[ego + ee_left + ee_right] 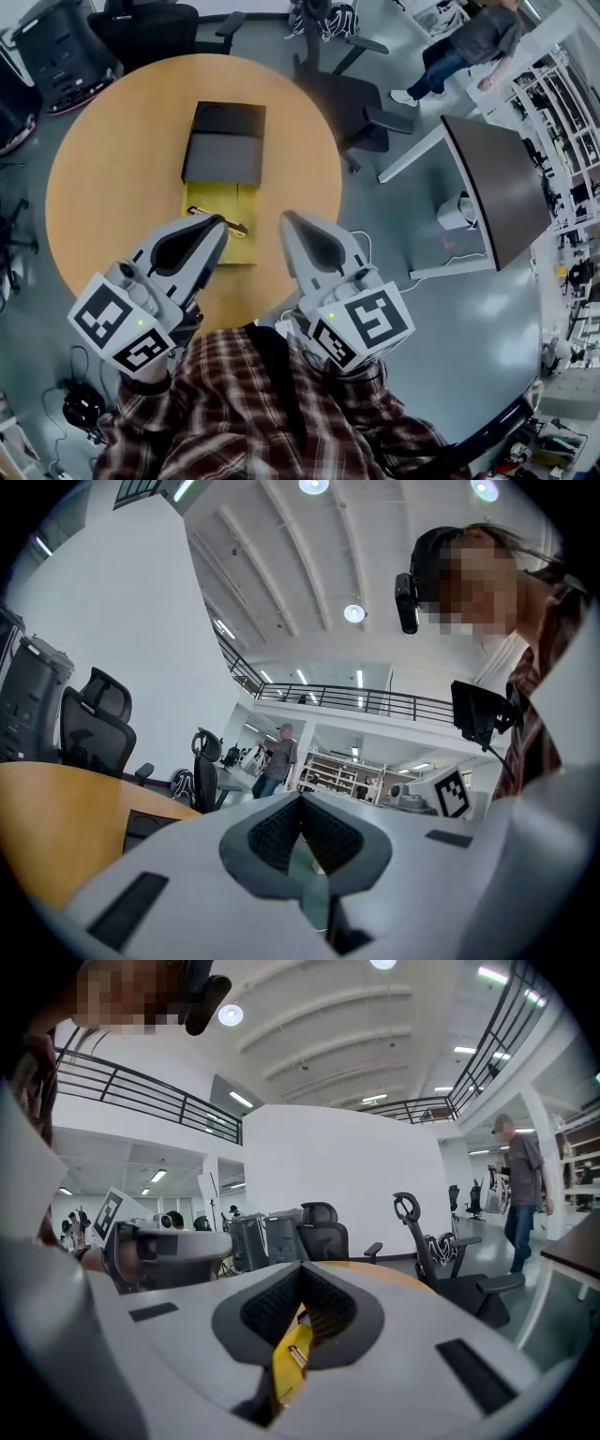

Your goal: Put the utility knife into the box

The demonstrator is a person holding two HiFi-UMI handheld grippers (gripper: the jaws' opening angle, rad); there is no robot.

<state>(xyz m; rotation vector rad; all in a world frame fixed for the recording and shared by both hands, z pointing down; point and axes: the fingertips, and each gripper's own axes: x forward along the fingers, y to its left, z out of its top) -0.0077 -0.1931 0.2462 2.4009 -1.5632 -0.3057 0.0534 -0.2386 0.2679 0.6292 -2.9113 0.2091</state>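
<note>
A black box (225,141) lies open on the round wooden table (112,187), with a yellow panel (208,199) joined to its near side. A slim dark thing (236,228), which may be the utility knife, lies across that panel. My left gripper (221,221) (300,799) is shut, its tip over the panel beside the dark thing. My right gripper (287,217) (302,1269) is shut and hangs just right of the panel. A yellow strip (291,1358) shows through the slot under its pads; I cannot tell what it is. Both gripper views point level across the room.
Office chairs (361,103) (141,28) stand round the far side of the table. A dark-topped desk (497,187) is at the right, with a person (469,37) beyond it. Cables and a plug block (80,403) lie on the floor at the near left.
</note>
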